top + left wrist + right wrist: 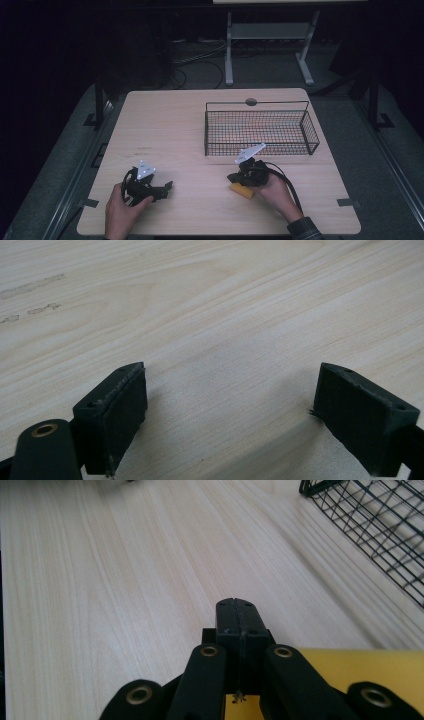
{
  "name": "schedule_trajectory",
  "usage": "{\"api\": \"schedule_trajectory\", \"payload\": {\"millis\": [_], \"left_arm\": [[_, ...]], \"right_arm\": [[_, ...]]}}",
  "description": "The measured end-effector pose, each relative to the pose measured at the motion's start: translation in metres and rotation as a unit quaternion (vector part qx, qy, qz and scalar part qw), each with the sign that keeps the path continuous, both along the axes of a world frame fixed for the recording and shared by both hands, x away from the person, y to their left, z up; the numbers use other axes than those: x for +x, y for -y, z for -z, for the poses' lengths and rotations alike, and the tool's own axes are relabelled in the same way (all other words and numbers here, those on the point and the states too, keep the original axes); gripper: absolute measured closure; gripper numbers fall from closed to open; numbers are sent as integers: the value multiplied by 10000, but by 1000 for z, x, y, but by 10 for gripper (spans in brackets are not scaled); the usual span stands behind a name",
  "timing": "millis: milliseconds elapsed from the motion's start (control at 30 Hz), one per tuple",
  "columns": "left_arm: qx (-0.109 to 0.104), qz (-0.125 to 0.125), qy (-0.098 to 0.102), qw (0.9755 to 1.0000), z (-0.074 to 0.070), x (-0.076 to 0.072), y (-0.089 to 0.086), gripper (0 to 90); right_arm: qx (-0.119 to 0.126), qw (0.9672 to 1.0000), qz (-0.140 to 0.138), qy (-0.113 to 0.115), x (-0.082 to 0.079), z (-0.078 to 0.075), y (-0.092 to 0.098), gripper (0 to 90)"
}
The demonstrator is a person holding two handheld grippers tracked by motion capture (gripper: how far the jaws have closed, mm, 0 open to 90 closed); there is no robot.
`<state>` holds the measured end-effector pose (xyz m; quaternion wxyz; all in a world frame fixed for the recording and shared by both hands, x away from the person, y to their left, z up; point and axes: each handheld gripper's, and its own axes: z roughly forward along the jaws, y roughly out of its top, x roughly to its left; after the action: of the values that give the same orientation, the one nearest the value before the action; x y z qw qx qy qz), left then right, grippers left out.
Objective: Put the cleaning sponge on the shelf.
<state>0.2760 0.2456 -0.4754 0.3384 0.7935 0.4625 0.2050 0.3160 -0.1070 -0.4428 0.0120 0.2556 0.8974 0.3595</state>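
Pale wood-grain surface (200,130) under dim light, dark floor around. Left gripper (230,415) spread wide over bare wood, nothing between its jaws. Right gripper (239,617) pressed together, jaws meeting, pinching nothing visible. Yellow block (370,672) just beneath and beside the right gripper, flat, plain, largely hidden by the linkage; contact hard to judge. Black wire basket (260,129) beyond the right gripper, contents hard to make out.

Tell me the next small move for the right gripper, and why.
Probably open the right gripper: its jaws are pressed shut with nothing between them, and the yellow block lies on the table just beneath it, ungrasped. Opening must come before any pickup toward the wire basket.
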Motion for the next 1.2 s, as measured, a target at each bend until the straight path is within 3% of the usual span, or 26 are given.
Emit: {"api": "schedule_trajectory", "payload": {"millis": [1200], "left_arm": [[11, 7, -4, 10000, 0, 0, 0, 130]], "right_arm": [[-205, 9977, 637, -87, -31, -2, 77, 896]]}}
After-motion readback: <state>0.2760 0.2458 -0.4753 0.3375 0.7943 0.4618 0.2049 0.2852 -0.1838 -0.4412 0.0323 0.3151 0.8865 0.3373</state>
